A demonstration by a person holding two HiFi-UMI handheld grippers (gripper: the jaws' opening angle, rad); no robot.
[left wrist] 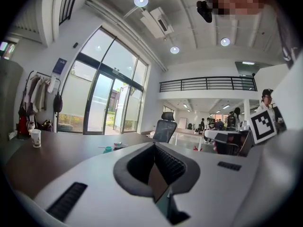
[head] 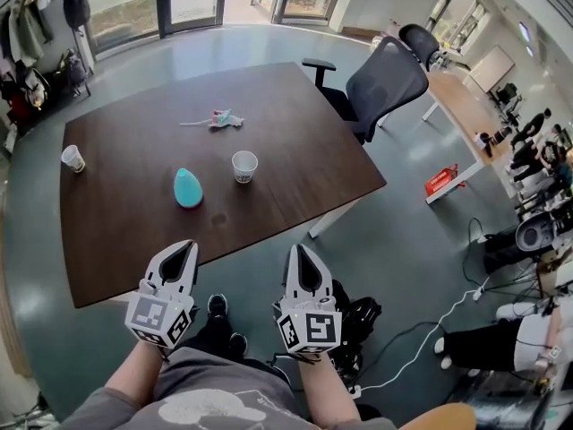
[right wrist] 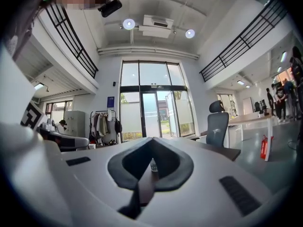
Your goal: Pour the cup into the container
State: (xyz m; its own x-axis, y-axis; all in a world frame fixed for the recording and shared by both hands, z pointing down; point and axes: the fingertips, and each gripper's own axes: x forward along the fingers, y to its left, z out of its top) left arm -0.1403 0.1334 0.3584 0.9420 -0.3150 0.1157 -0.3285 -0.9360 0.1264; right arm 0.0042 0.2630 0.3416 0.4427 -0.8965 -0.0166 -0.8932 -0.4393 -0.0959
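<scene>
A white paper cup stands upright near the middle of the brown table. Left of it and a little nearer sits a teal, dome-shaped container. A second paper cup stands at the table's far left edge and shows again in the left gripper view. My left gripper is shut and empty at the table's near edge. My right gripper is also shut and empty, just off that edge. Both are well short of the cup. The cup shows small through the right gripper's hollow.
A small pink and teal item lies at the far side of the table. A dark office chair stands at the table's far right corner. Cables and bags lie on the floor to the right. People sit at desks beyond.
</scene>
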